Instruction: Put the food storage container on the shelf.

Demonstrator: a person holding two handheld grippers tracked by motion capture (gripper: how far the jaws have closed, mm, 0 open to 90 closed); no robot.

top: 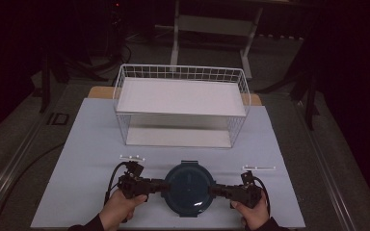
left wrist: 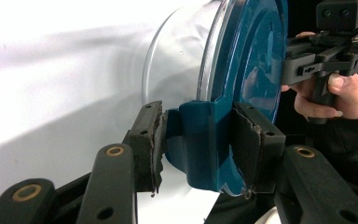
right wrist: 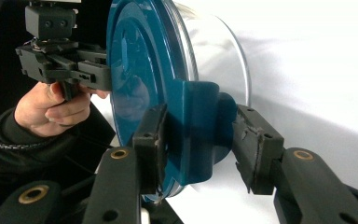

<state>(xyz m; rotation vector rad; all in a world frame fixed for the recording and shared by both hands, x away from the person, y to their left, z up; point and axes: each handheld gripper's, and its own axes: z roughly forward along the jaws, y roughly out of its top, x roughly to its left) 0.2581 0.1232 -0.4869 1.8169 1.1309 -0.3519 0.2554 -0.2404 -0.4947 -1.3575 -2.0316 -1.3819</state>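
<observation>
both claws (left wrist: pixel 200 140) (right wrist: pixel 200 149) grip lidded container (top: pixel 189 183)

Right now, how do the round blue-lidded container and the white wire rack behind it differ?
The container is round and low, with a dark teal lid over a clear body; the wire rack is boxy, taller and white, with two flat shelves. The container sits near the table's front edge, clamped by its side clips between the left gripper and right gripper; the rack stands untouched farther back. Both rest on the same pale table.
</observation>
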